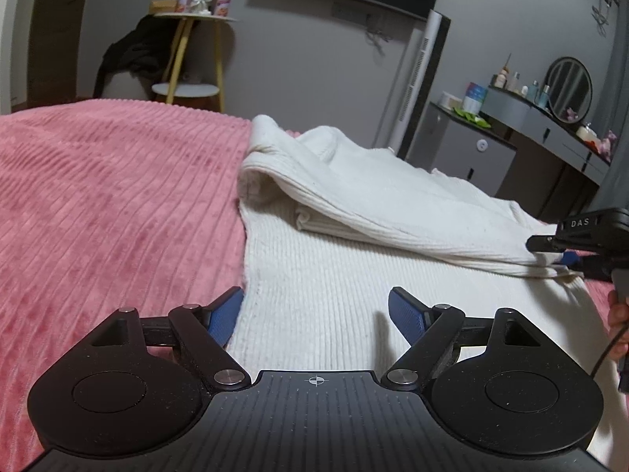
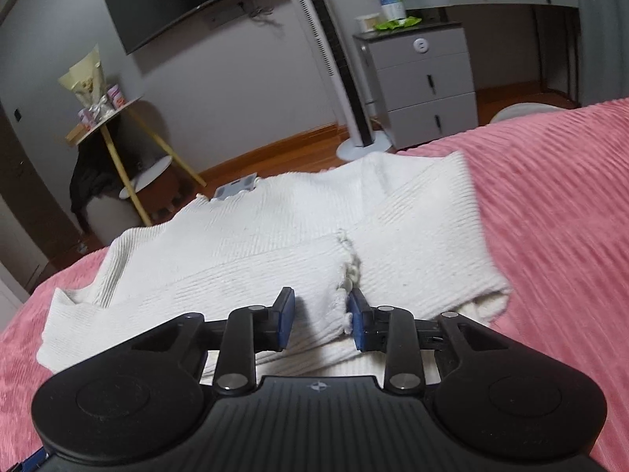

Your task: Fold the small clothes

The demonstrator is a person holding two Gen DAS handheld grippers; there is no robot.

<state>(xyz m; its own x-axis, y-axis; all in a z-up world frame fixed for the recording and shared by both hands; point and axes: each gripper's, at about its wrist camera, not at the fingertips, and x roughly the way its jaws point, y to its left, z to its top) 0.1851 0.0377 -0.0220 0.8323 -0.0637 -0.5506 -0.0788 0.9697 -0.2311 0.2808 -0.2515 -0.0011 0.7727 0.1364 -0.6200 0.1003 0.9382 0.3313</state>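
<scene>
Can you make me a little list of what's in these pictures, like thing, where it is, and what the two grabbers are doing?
garment: white ribbed sweater, partly folded
sleeve: folded across the body
surface: pink blanket
left gripper: open, over the sweater's near edge, holding nothing
right gripper: open a little, sleeve cuff between its fingers, not pinched
background: grey drawers, white tower fan, wall TV

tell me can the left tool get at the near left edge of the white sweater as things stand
Probably yes: the left tool is open over the white sweater, one finger at that edge on the pink blanket, nothing in between.
</scene>
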